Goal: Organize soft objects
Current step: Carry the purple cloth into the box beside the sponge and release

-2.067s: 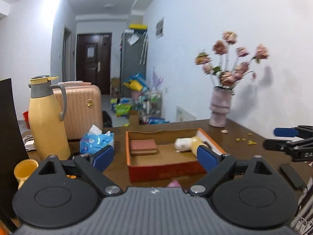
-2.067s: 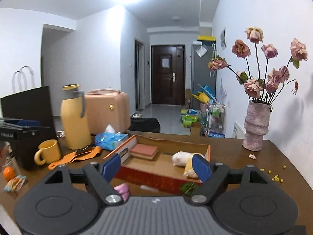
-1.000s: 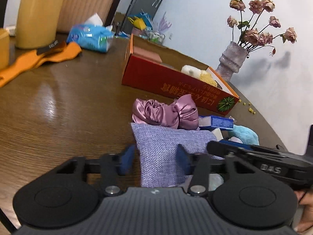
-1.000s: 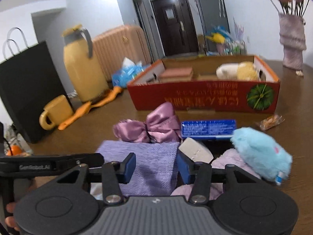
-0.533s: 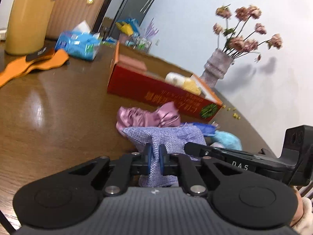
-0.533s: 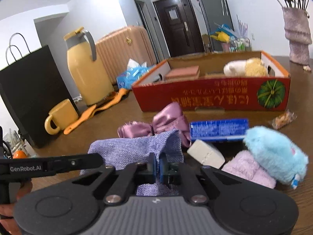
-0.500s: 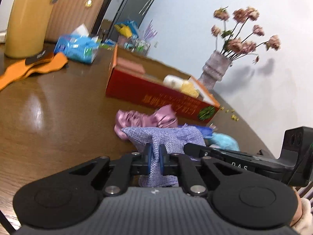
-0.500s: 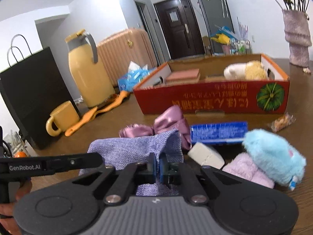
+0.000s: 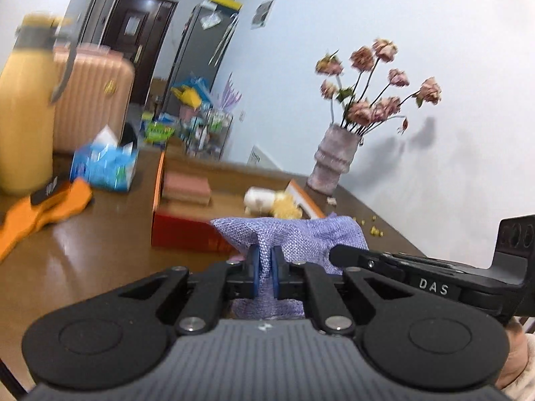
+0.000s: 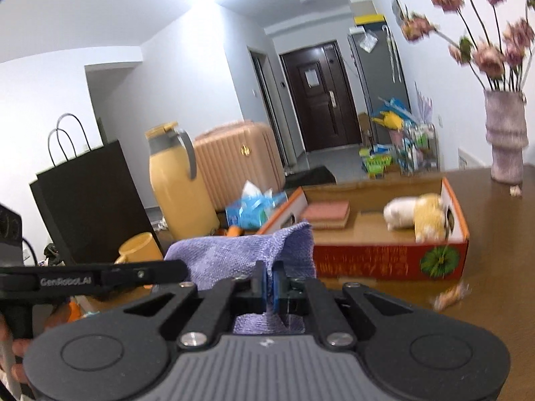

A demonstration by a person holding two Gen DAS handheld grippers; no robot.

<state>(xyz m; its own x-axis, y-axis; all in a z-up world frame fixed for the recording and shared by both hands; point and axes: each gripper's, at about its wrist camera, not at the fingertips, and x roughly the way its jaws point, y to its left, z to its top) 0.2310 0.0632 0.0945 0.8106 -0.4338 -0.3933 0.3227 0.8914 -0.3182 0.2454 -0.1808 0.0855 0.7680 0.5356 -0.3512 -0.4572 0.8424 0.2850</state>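
While you hold one gripper in each hand, both are clamped on the same purple bag (image 9: 294,234). Your left gripper (image 9: 264,270) has its blue pads (image 9: 254,269) pinched tight on a fold of the cloth, and your right gripper (image 10: 269,284) pinches another fold just as tightly. The bag hangs between them above the table (image 9: 100,267), its woven cloth bunched up ahead of the pads and draping down behind them.

From the left wrist you see your right gripper's black arm crossing just to the right of the bag; from the right wrist the left gripper's arm reaches in from the left, touching the cloth's edge.

Beyond the bag stands the red box (image 10: 384,264), open at the top. Inside it lie a pink pad (image 10: 326,212) toward the left and a white and yellow plush (image 10: 414,215) toward the right. Left of the box are a blue tissue pack (image 9: 103,167), a yellow jug (image 10: 180,183), a yellow mug (image 10: 140,250) and a black bag (image 10: 87,200). A vase (image 9: 332,160) of pink flowers stands near the wall, right of the box. A small wrapped snack (image 10: 451,295) lies on the table in front of the box's right corner; it is blurred.
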